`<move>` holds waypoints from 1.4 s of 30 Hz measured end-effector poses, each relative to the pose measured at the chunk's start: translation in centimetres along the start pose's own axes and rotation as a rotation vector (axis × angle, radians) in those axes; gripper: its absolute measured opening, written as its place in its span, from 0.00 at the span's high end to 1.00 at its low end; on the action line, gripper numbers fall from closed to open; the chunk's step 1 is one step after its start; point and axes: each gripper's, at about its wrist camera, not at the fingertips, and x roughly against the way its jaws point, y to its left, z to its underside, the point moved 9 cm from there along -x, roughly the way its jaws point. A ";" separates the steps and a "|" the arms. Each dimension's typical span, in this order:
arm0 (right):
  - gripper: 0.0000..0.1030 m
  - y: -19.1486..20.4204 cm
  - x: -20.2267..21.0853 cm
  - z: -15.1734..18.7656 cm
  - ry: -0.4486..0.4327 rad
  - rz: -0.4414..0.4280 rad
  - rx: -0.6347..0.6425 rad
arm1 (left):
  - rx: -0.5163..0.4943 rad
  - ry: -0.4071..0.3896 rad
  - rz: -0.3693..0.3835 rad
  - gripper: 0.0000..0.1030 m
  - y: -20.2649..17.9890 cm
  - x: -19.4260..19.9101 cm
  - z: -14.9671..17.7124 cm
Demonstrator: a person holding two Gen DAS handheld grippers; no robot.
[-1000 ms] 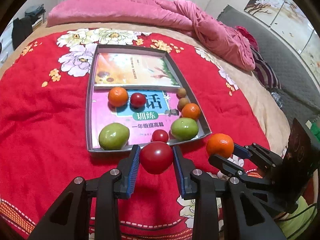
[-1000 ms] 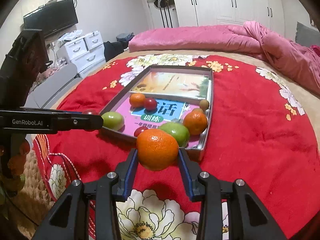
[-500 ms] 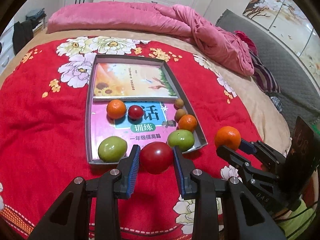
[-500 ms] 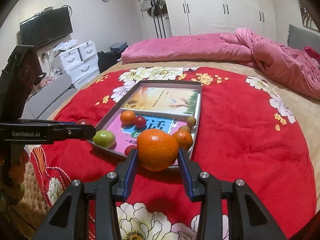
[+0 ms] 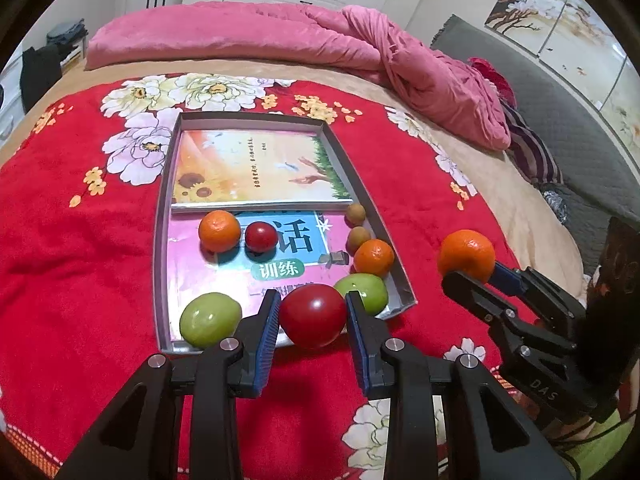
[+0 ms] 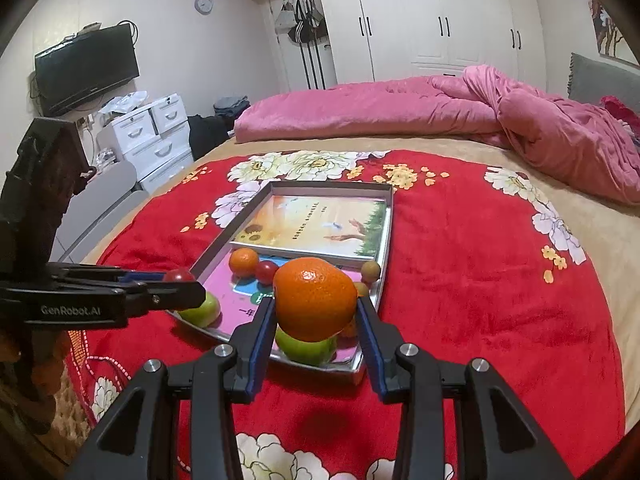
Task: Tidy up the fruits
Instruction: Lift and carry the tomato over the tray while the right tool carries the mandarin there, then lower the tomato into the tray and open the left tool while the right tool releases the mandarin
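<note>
My left gripper [image 5: 312, 316] is shut on a red tomato [image 5: 313, 315], held above the near edge of a shallow grey tray [image 5: 165, 216]. Off to the right of that tray, my right gripper [image 6: 316, 306] is shut on an orange [image 6: 315, 298]; the left wrist view shows the same orange [image 5: 466, 255] at the right. In the tray lie two green fruits [image 5: 210, 319], two oranges [image 5: 219, 230], a small red tomato [image 5: 261, 237] and two small brown fruits [image 5: 355, 213], on top of two books [image 5: 256, 168].
The tray rests on a red flowered blanket [image 5: 72, 248] spread over a bed. A rumpled pink duvet [image 5: 280, 40] lies along the far side. White drawers [image 6: 152, 136], a TV [image 6: 86, 68] and wardrobes [image 6: 440, 20] stand beyond the bed.
Both grippers have risen and drawn back from the tray, so it looks smaller and farther. Each still holds its fruit. The small tomato at the tray's near edge is now hidden behind the held one.
</note>
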 end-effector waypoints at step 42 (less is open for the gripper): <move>0.45 -1.5 -4.1 3.8 0.152 0.050 -0.019 | -0.011 0.097 -0.085 0.67 1.4 -8.5 -0.2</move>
